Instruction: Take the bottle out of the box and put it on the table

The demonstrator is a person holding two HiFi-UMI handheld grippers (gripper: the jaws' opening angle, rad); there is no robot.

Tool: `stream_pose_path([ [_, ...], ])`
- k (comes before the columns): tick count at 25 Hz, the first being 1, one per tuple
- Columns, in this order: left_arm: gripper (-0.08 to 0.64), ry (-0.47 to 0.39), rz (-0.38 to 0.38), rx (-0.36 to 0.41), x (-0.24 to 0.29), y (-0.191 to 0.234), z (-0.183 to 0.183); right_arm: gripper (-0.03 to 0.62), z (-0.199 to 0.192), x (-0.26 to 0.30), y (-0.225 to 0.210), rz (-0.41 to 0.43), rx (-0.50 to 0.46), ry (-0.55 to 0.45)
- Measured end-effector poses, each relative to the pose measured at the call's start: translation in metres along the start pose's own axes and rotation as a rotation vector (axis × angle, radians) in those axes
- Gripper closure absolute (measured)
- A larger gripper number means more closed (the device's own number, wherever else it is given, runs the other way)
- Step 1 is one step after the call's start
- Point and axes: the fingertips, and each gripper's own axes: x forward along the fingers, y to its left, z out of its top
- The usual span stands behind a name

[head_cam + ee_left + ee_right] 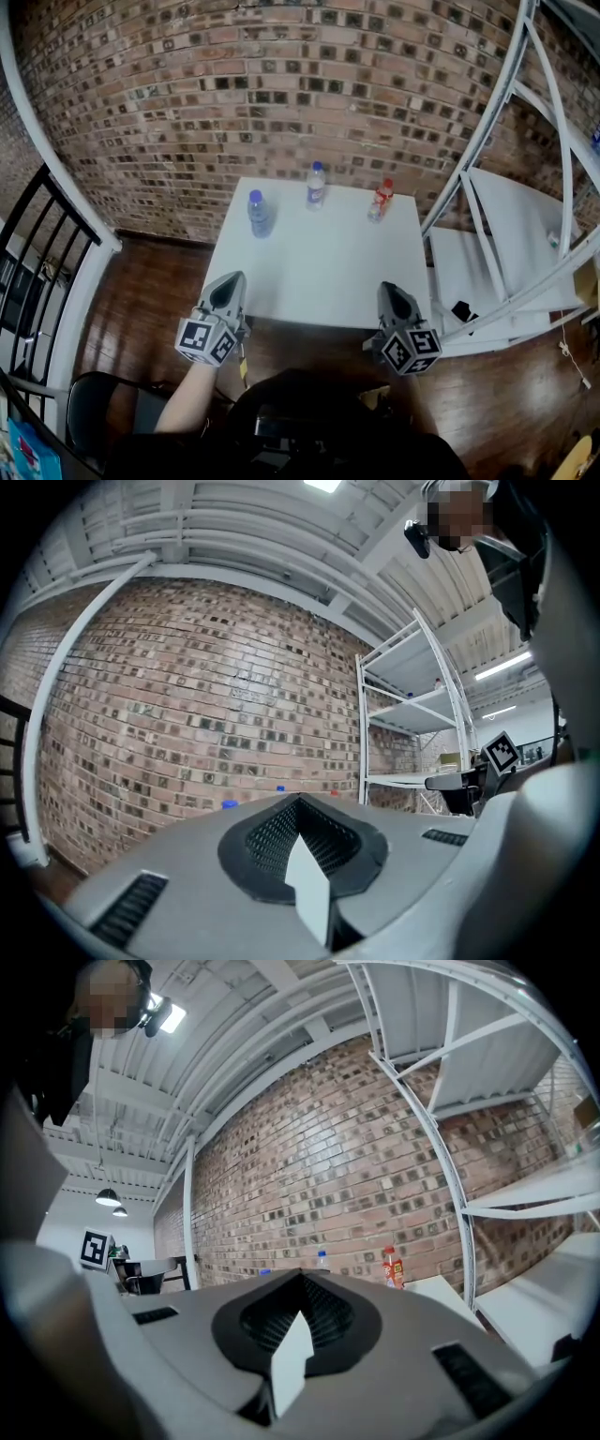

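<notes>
Mid frame in the head view: white table [319,272] set against a brick wall [234,94]. On its far part, three upright bottles, well apart from one another: blue-capped bottle [259,215] at left, clear bottle [316,186] at centre near the far edge, red-capped bottle [380,201] at right. At the table's near edge, left gripper [232,281] toward lower left and right gripper [388,291] toward lower right, both aimed at the wall and well short of every bottle. Jaws of each pressed together, nothing between them, as both gripper views show. White shelving [506,244] at right of frame. Black chair [94,412] at lower left. Black railing [37,244] along the left edge.
</notes>
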Motion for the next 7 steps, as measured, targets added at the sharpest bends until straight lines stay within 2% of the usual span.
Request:
stream_pose_path([
  [7,0.557,-0.005,0.011,-0.007,-0.0055,0.0082,0.0015,0.591,-0.0046,0.0006,0.0064,0.012,-0.011,0.023],
])
